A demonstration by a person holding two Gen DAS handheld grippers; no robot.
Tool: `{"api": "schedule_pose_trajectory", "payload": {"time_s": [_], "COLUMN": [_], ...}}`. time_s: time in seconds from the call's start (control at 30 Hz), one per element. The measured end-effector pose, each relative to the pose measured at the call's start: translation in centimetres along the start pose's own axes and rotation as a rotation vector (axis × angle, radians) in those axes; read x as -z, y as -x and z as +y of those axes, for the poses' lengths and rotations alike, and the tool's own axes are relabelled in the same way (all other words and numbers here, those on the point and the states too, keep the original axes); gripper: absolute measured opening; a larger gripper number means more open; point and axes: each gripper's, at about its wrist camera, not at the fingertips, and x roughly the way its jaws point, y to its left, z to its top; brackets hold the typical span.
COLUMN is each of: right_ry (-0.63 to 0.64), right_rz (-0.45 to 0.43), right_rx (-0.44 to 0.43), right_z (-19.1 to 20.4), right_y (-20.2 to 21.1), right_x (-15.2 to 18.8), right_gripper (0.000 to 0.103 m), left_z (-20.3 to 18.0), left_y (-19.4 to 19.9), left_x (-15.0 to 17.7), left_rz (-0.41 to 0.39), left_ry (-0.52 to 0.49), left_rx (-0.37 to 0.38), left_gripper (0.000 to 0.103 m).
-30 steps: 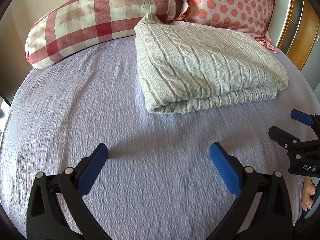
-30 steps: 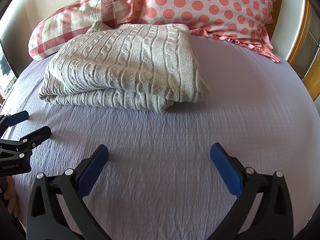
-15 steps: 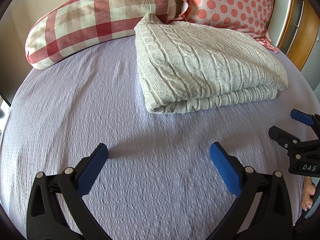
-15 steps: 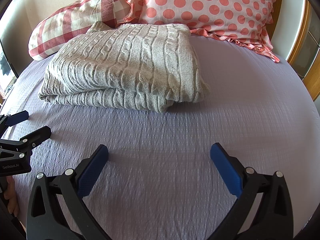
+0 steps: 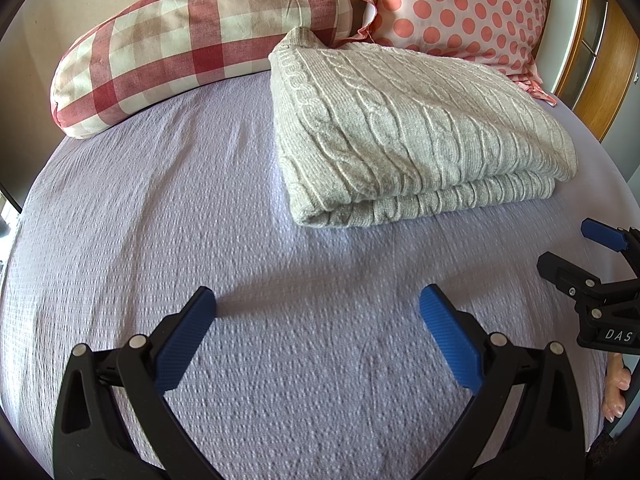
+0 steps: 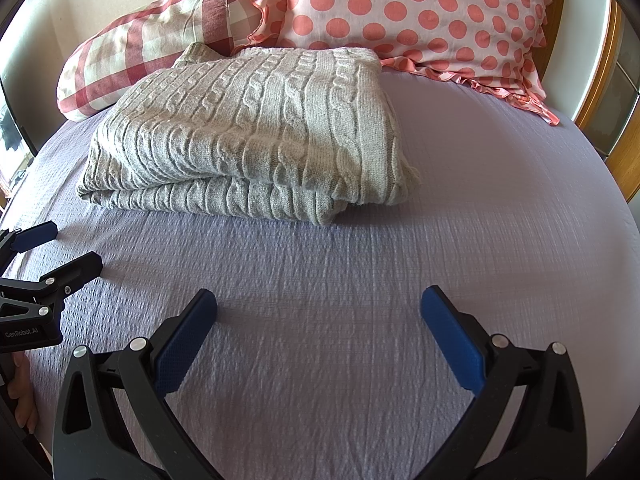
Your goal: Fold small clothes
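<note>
A grey cable-knit sweater [image 5: 404, 128] lies folded in a thick rectangle on the lilac bedspread [image 5: 168, 208], its back edge against the pillows. It also shows in the right wrist view [image 6: 256, 132]. My left gripper [image 5: 318, 312] is open and empty, low over the bedspread in front of the sweater's near left corner. My right gripper [image 6: 319, 314] is open and empty in front of the sweater's near right corner. Each gripper shows at the edge of the other's view: the right one [image 5: 576, 250], the left one [image 6: 60, 248].
A red-and-white checked bolster pillow [image 5: 192, 36] and a pink polka-dot pillow [image 5: 460, 8] lie behind the sweater. A wooden bed frame [image 6: 600, 92] runs along the right. The bedspread [image 6: 500, 208] stretches to the right of the sweater.
</note>
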Motion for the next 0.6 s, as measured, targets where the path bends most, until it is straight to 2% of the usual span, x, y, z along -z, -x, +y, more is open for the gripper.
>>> {"api": "schedule_pose_trajectory", "payload": {"time_s": [0.6], "right_ry": [-0.001], "right_rz": [0.000], "right_rx": [0.000], "right_z": [0.02], "right_y": [-0.01], "right_x": [-0.01], "right_gripper": [0.102], "left_z": [-0.06], "left_y": [-0.15], "left_x": [-0.35], "left_rz": [0.026], "left_ry": [-0.016], "left_rx": [0.011], "left_gripper": [0.101]}}
